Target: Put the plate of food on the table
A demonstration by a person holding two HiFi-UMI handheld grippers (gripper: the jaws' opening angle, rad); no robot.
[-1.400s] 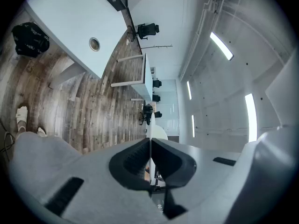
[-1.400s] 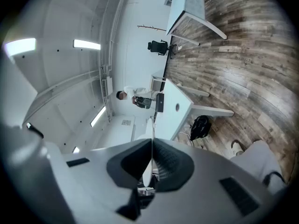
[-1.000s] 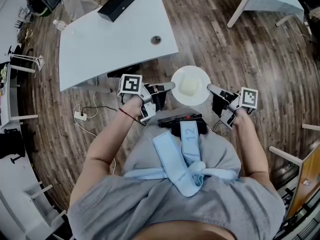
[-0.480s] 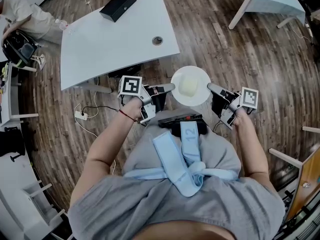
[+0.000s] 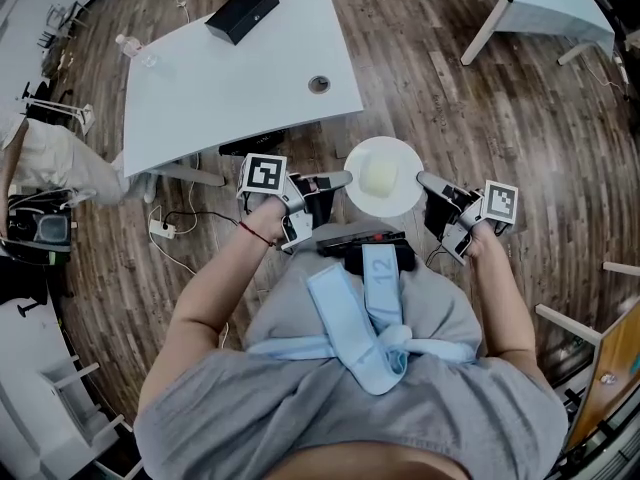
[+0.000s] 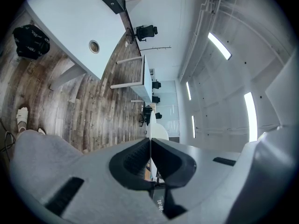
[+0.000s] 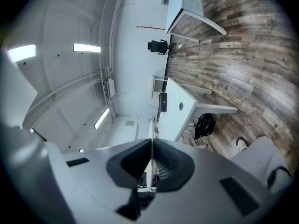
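The plate (image 5: 373, 151) sits between left tongs (image 5: 345, 178) and right tongs (image 5: 421, 178), each pinching its rim.

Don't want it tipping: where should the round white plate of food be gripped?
On its thin rim, at opposite sides: left hand-held gripper from the left, right hand-held gripper from the right, both level. The round white plate is flat and shallow with pale food at its centre, so paired pinches likely balance it.

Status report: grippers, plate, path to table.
Left gripper, right gripper both shut on plate rim. Plate with food held over floor, short of table. Black box on table's far end.
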